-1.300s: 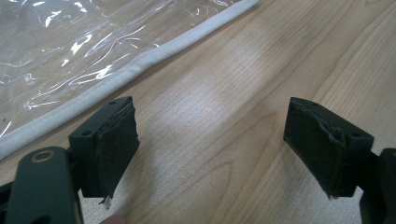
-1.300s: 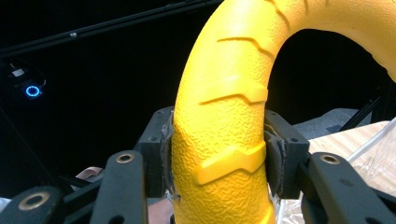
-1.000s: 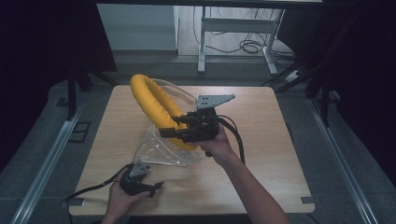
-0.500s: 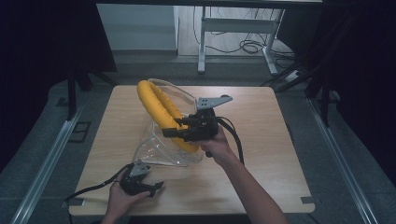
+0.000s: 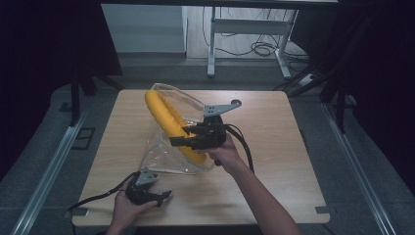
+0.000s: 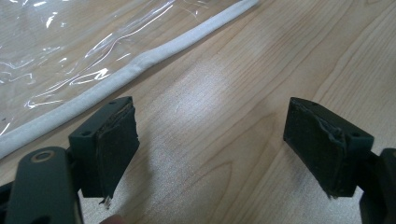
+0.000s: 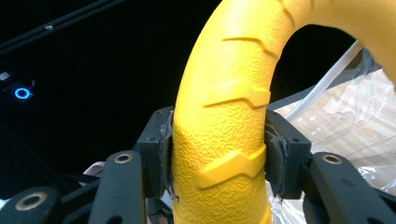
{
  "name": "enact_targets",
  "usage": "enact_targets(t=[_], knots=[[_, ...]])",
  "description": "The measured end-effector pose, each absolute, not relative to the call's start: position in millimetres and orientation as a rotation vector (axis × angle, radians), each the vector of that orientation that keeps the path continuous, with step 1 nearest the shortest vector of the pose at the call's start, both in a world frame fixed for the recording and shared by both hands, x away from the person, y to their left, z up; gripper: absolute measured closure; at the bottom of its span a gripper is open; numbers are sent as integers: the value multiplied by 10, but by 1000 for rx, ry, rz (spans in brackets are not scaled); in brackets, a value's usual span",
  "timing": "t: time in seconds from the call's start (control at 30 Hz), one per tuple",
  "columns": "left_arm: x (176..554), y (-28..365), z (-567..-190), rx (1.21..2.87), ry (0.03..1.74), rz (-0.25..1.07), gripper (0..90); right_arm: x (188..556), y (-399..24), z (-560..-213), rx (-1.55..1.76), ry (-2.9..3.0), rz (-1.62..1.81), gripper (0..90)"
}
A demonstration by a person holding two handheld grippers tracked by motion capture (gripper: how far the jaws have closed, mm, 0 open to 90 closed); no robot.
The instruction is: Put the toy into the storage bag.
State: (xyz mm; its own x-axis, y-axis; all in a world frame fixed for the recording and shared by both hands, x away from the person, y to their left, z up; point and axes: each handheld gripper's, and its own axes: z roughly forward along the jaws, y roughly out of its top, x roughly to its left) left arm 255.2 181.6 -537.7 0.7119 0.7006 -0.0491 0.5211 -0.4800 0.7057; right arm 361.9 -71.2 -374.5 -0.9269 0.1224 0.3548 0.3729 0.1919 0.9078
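A yellow ring with raised tread marks (image 5: 169, 122) stands nearly upright over the middle of the table, partly inside a clear plastic bag (image 5: 161, 156) with a white hem (image 6: 140, 67). My right gripper (image 5: 178, 137) is shut on the ring's lower part; in the right gripper view both pads press the yellow ring (image 7: 229, 140) from either side. My left gripper (image 5: 161, 197) lies open on the wood near the table's front edge, just short of the bag's hem. Its fingers (image 6: 109, 142) have bare wood between them.
The wooden table (image 5: 274, 161) has free room on its right half and far left. A metal desk frame and cables (image 5: 254, 44) stand on the floor beyond the far edge. Rails (image 5: 44, 171) run along the floor on both sides.
My right gripper has tipped and shifted the yellow ring slightly to the right, and the clear bag has risen around its top. The left gripper has stayed in place.
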Motion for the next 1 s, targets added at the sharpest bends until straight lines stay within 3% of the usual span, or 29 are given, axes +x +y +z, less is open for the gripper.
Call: enact_targets(t=[1.0], knots=[[2553,1810,-5386,2197,923,312,176,3541,-854,-3734,-548,-2394,-1923,404]])
